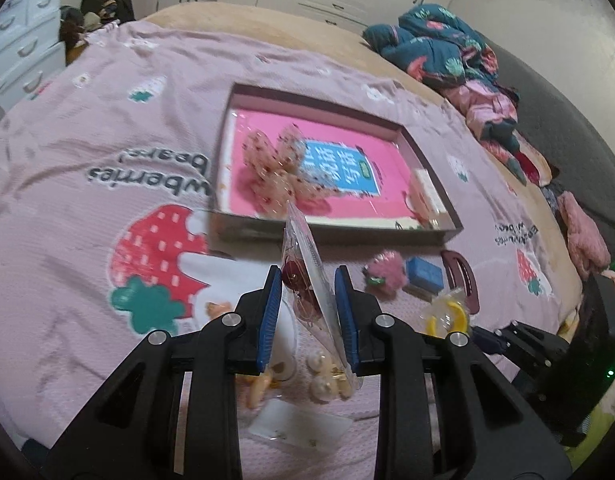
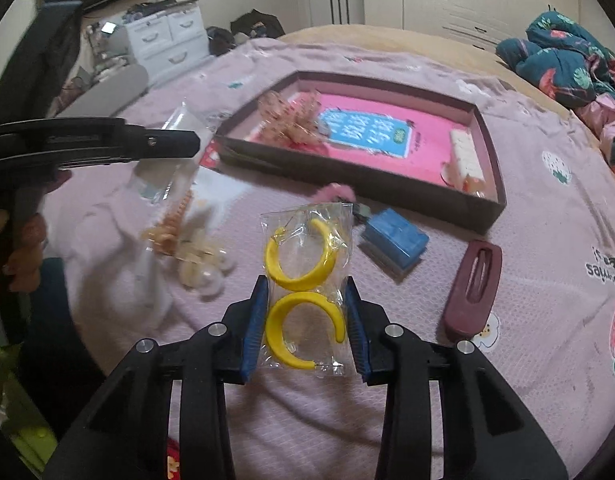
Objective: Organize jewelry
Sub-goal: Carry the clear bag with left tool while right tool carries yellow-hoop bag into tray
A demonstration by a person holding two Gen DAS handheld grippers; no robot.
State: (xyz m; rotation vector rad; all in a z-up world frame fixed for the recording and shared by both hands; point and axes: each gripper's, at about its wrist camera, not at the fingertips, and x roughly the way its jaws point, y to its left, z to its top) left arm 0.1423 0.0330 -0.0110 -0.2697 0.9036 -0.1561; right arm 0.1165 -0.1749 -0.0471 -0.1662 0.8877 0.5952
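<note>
My left gripper (image 1: 308,280) has its jaws apart around a clear bag of dark red earrings (image 1: 305,280), which stands tilted between the blue pads; whether the pads pinch it is unclear. My right gripper (image 2: 306,292) is open, its pads on either side of a clear bag of yellow hoop earrings (image 2: 305,280) lying on the pink blanket. The brown tray (image 1: 247,230) with a pink book inside holds a floral bow (image 1: 275,168) and a white clip (image 2: 465,156). The tray (image 2: 387,188) also shows in the right wrist view.
Loose on the blanket are a blue box (image 2: 395,240), a maroon hair clip (image 2: 473,292), a pink fuzzy clip (image 1: 385,272), pearl earrings (image 2: 205,272) and a peach claw clip (image 2: 171,224). Piled clothes (image 1: 447,48) lie at the back right. A white dresser (image 2: 167,36) stands beyond the bed.
</note>
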